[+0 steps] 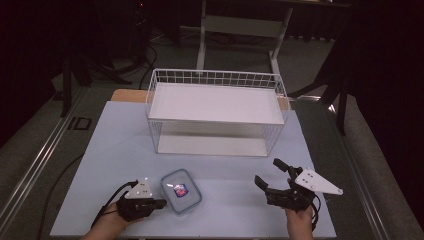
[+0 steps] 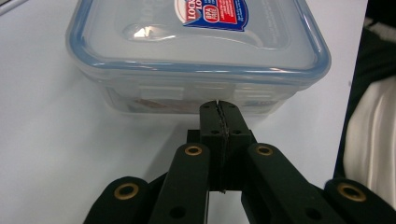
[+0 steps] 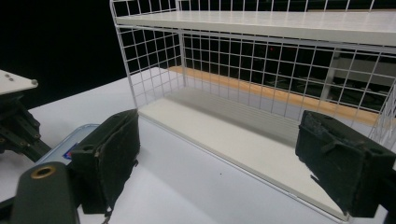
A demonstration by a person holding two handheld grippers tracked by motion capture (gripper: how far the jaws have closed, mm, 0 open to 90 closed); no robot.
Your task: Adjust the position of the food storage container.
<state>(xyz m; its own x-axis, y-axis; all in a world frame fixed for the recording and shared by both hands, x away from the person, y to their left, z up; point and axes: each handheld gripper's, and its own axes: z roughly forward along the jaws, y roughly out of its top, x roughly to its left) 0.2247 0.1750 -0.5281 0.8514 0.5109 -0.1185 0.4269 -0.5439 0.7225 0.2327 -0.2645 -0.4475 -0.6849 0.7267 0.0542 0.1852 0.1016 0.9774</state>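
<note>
Left gripper (image 2: 218, 108): jaws pressed together with nothing between them, tips sitting at the near side wall of the clear rectangular plastic container with blue-rimmed lid (image 2: 196, 51); actual contact cannot be confirmed. The high view is showing that container (image 1: 181, 190) lying on the pale blue tabletop (image 1: 115, 150), just right of the left gripper (image 1: 159, 203). Right gripper (image 1: 272, 176): jaws spread wide, holding nothing, well apart from the container. Its own view is facing the white two-tier wire shelf rack (image 3: 261, 60), where the container is appearing as a corner beside its jaw.
</note>
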